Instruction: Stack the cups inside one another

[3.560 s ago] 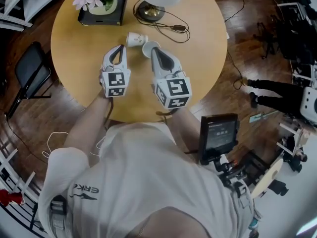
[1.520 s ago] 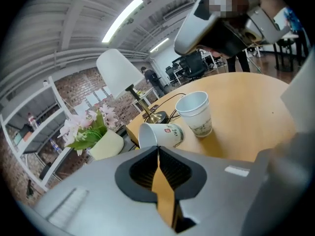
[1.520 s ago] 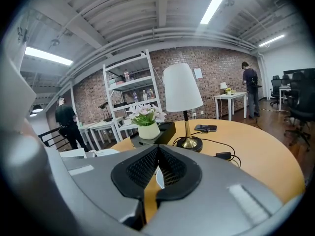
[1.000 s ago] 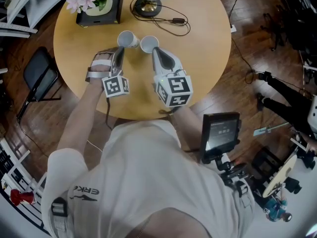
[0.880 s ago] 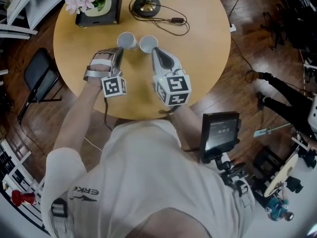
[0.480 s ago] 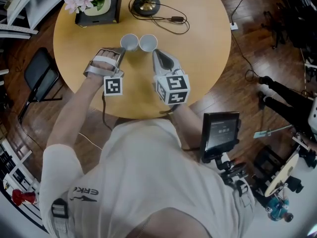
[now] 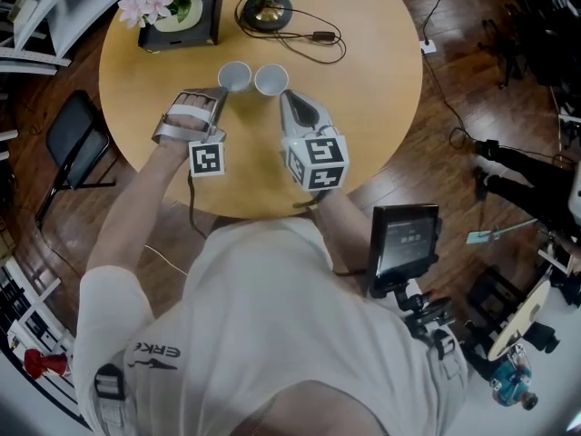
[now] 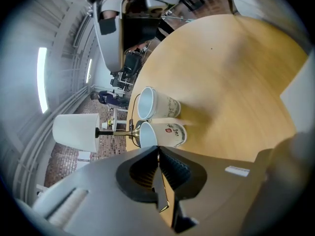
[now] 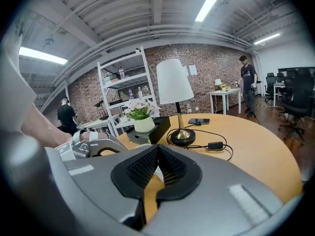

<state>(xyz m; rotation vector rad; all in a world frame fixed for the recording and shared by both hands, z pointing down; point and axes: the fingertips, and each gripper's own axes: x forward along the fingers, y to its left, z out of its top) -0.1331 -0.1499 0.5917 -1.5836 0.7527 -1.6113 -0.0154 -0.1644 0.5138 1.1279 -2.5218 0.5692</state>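
View from above: a person stands at a round wooden worktop point(image 7: 363, 89) with a gripper in each hand. Two white paper cups stand upright side by side near the middle, mouths up, touching or nearly so: the left cup point(image 7: 234, 75) and the right cup point(image 7: 270, 79). Neither is inside the other yet, so the stacking looks to be at its start, with the cups only set up and lined up.

The left gripper point(image 7: 219, 95) is rolled onto its side just beside the left cup. Its jaws are closed with nothing between them. The right gripper point(image 7: 285, 96) points at the right cup, its tip at the cup's near edge. Its jaws meet at the tips.

The next move probably calls for one gripper to open, take a cup by its wall, lift it clear and lower it straight into the other cup. The second gripper may need to steady the lower cup, as paper cups tip and crush easily.

Hard to make out: in the right gripper view the cups are hidden below the jaws. Only a pale sliver shows in the gap behind the tips, possibly the cup's wall, so a pinch cannot be confirmed. At the far edge, a lamp point(image 7: 263, 12) is cut off at the top, beside a box of flowers point(image 7: 177, 12).
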